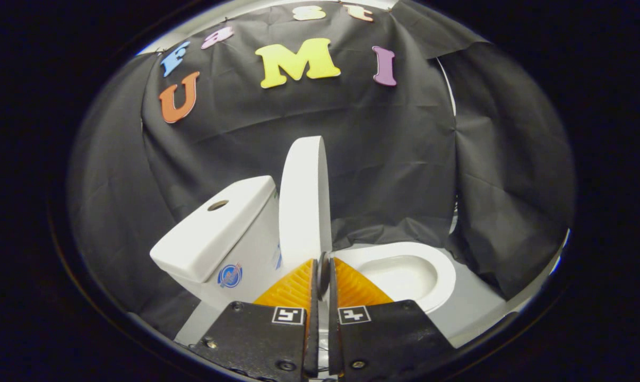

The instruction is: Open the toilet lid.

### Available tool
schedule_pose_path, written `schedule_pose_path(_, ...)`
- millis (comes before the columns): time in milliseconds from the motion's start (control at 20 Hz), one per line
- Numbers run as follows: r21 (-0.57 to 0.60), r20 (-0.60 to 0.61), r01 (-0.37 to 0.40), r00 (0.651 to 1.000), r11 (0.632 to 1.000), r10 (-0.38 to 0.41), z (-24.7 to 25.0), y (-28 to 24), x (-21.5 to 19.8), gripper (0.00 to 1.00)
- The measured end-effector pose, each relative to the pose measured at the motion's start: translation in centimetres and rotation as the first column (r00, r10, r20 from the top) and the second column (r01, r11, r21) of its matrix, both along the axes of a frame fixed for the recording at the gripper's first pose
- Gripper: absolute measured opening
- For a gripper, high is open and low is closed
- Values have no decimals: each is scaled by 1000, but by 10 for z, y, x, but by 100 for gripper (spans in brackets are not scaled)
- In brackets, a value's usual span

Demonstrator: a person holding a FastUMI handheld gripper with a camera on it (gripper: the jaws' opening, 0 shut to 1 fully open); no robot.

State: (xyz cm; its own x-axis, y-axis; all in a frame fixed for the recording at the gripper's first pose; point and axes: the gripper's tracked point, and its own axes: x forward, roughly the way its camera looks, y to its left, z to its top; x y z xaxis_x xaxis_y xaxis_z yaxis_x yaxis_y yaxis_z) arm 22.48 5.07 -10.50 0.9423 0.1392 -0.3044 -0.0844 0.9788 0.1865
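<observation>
- The black cloth wall hangs in folds behind and around everything else.
- The toilet sits in front of that cloth, seen from its side, with the cistern on one side and the bowl on the other; the bowl's white seat ring is uncovered.
- The cistern's flat top carries a round flush button, and a small round sticker shows on the side below it.
- The toilet lid stands raised, close to upright, between cistern and bowl, rising just beyond the fingertips.
- The claw has its two fingers drawn close together with a narrow slit between them; a small dark edge shows in that slit, and I cannot tell whether they grip anything.
</observation>
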Motion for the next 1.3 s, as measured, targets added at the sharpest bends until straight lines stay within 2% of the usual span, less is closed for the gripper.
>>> schedule_pose_path(500,-151,25,-19,999,988,23,2,48,-3,12)
schedule_pose_path(800,-257,-20,-91,996,962,88,-9,74,-4,17)
schedule_pose_path(850,-256,-14,-100,995,961,100,-6,74,-3,28)
schedule_pose_path(1000,-199,40,-160,984,967,171,12,72,-9,47)
schedule_pose_path(1150,-163,138,-147,976,976,170,39,48,-18,82)
schedule_pose_path(1300,-104,228,-149,959,983,170,62,17,-34,84)
